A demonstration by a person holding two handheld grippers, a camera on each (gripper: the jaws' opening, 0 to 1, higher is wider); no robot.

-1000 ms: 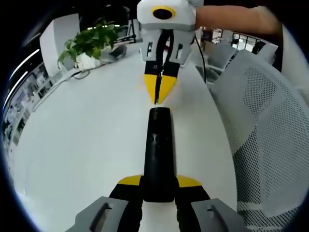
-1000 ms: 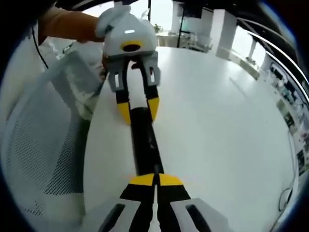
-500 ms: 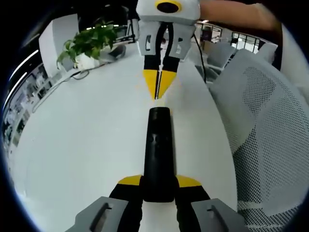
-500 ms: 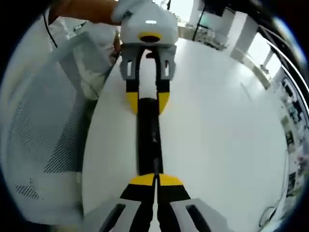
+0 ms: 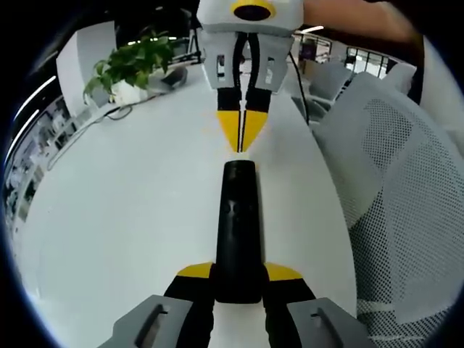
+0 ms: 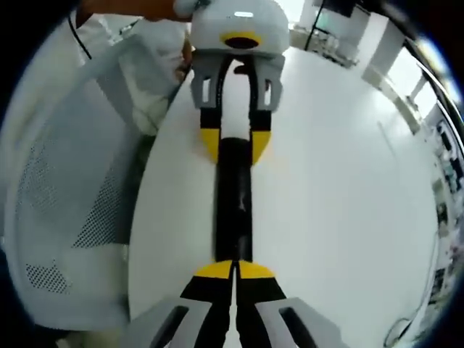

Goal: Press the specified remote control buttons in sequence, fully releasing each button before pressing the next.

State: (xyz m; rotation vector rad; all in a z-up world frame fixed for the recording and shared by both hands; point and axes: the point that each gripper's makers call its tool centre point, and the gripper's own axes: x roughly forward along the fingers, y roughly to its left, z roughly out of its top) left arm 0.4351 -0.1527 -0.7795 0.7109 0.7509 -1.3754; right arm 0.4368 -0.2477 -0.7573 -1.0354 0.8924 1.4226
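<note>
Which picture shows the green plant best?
The left gripper view. The potted plant stands at the far end of the white table there, leaves and white pot plain to see, up and left of the black remote. I cannot make out the plant in the right gripper view.

Open-plan office, long white table, mesh chair, potted plant

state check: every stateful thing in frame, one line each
remote control: lying flat on the table, near end clamped by the left gripper
left gripper: shut on the remote control
right gripper: jaws shut, tips off the remote's far end, pressing nothing
potted plant: upright on the table
mesh chair: unoccupied beside the table
</note>
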